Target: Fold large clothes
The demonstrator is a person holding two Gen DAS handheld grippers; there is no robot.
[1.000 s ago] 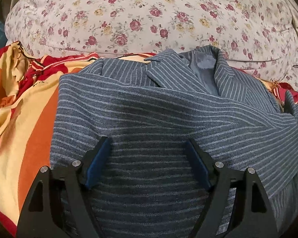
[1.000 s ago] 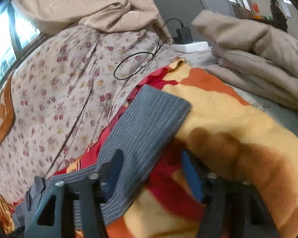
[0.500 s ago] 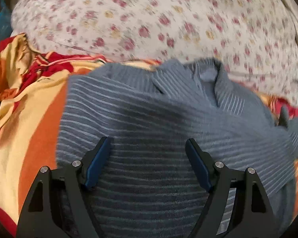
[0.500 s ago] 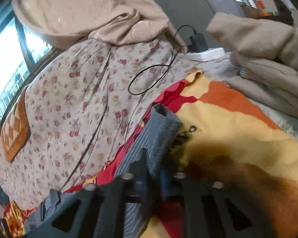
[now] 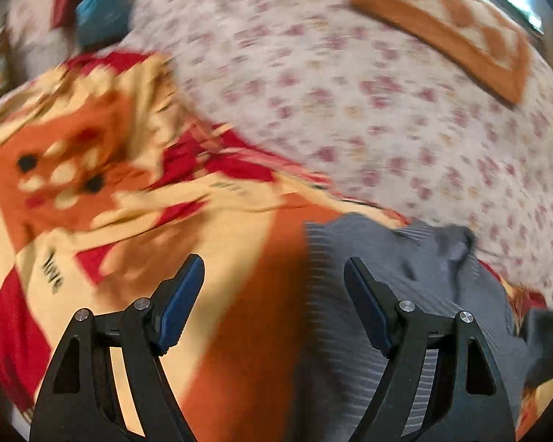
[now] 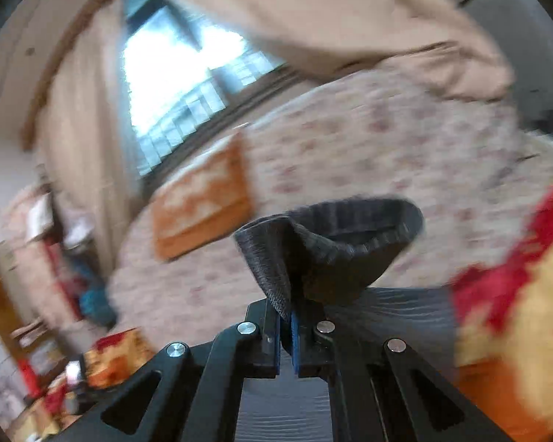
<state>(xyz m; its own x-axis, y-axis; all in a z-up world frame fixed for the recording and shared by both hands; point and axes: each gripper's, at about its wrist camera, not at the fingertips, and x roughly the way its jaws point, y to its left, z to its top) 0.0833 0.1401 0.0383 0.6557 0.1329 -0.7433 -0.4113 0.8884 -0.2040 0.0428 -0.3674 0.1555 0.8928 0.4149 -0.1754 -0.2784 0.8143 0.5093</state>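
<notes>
Left wrist view, heavy motion blur: left gripper has its jaws spread wide, blue pads clear, nothing between them. It sits over the red/orange/yellow patterned blanket, which fills the left and centre of the frame. The grey striped jacket lies on that blanket at lower right; the gripper's right-hand finger overlaps the jacket's left edge in the picture, contact not resolvable. Jacket collar area looks bunched near the top right of the garment, probably the lapel, too smeared to be sure. Behind it a floral quilt runs across the upper frame, with an orange checked cushion lying on it at top right. Right wrist view, also blurred: right gripper is clamped fully down on a fold of the jacket's sleeve, with the cloth pinched between the blue pads and the cuff end standing up above the fingertips, its opening facing the camera. More striped jacket cloth runs beneath the gripper, towards lower right. Left of the sleeve the same orange cushion sits on the floral quilt, with a bright window and beige curtain behind. The patterned blanket is at far right, beside the jacket cloth.
</notes>
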